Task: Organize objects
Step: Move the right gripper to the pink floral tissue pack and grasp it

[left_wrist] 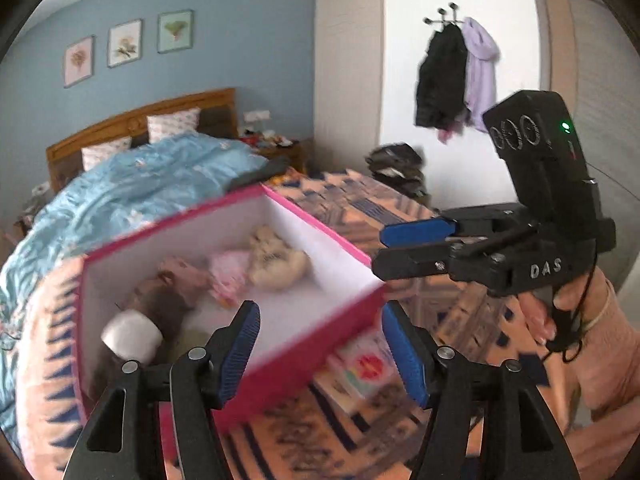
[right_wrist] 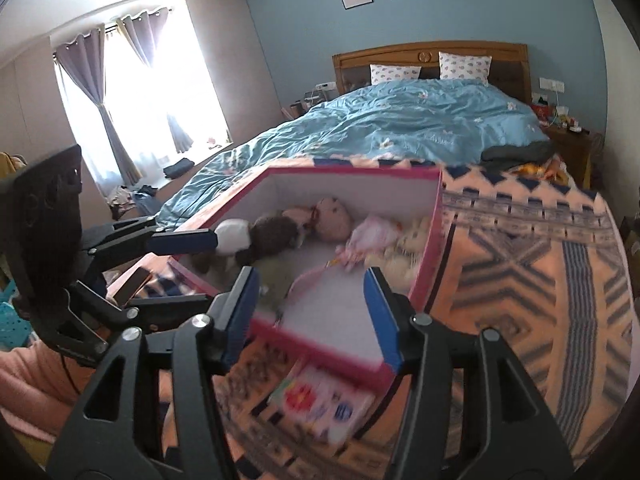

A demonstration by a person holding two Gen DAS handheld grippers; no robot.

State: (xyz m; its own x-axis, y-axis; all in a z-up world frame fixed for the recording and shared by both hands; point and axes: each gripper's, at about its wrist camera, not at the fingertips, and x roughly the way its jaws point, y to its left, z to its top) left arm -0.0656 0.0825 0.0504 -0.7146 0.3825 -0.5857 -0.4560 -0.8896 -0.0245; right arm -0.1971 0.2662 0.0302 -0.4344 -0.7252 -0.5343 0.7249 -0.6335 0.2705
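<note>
- Two grippers hang over a bed, and both have their blue pads spread apart with nothing squeezed between them.
- On the far left side of the bed lies a blue blanket (right_wrist: 400,128), with two white pillows (right_wrist: 432,68) up by the wooden headboard.
- Near the foot of the bed, an orange patterned blanket (right_wrist: 540,264) covers the mattress.
- A pink box (right_wrist: 428,248) with white insides sits on that orange blanket, close in front of both grippers.
- Inside the box, from left to right, are a brown and white soft toy (right_wrist: 256,236), a pink soft toy (right_wrist: 332,216), a small pink doll (right_wrist: 372,236) and a cream soft toy (right_wrist: 412,240).
- The left gripper (left_wrist: 320,346) is let go; the near corner of the box shows between its pads, but they do not press on it.
- The right gripper (right_wrist: 310,316) is let go too, with the near box wall seen between its pads.
- A flat picture book (right_wrist: 320,408) with a red flower lies on the orange blanket, just beside the near side of the box.
- Dark and purple coats (left_wrist: 456,76) hang on the far right wall.
</note>
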